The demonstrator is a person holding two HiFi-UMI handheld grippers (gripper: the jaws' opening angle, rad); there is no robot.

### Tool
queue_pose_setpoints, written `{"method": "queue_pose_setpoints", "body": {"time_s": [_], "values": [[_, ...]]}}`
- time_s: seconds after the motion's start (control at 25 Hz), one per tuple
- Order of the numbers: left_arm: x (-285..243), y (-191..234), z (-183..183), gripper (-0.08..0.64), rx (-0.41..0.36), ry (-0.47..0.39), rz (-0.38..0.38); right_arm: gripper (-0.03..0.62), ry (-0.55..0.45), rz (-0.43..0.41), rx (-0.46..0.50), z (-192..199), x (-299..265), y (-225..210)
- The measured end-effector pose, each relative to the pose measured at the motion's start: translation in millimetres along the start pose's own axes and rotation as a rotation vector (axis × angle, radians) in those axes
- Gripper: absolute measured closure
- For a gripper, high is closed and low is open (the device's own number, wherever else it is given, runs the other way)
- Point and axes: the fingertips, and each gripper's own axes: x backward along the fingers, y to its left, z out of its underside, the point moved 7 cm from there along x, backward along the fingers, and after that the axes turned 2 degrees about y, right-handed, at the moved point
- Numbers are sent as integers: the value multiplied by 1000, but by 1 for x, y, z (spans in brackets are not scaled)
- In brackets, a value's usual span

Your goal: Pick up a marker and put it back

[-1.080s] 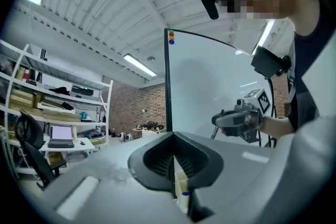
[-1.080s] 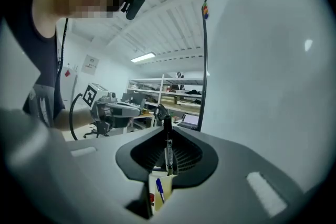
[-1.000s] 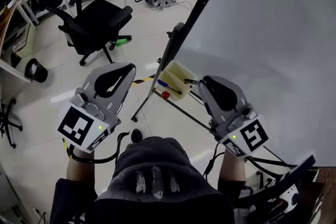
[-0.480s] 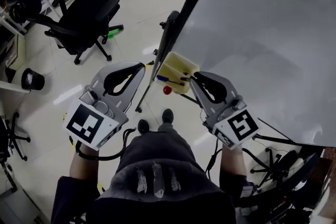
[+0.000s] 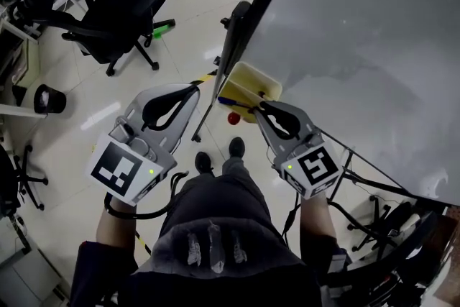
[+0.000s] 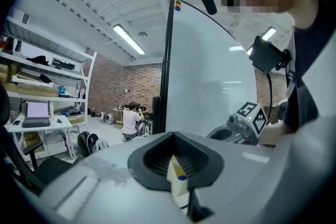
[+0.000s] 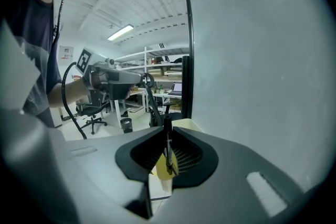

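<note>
Tongs on right (image 5: 259, 109) grip one black marker (image 7: 168, 149).

black office chair (image 5: 123, 2), pale floor (image 5: 190, 32)

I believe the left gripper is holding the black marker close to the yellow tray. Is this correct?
Not quite. The right gripper is holding the black marker close to the yellow tray. The right gripper view shows the marker clamped between its jaws.

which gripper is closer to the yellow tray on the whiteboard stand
Right. The right gripper has its tips at the near edge of the yellow tray, shut on a black marker. The left gripper is off to the tray's left, apart from it.
</note>
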Motion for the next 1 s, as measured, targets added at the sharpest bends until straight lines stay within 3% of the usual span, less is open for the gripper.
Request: {"method": "queue_pose_setpoints", "body": {"time_s": [0.56,1.0], "values": [[-12,2,8,554,12,50,15,544,8,-9,34,21,-11,4],[-19,3,7,554,21,47,25,518,-41,-22,26,13,0,4]]}}
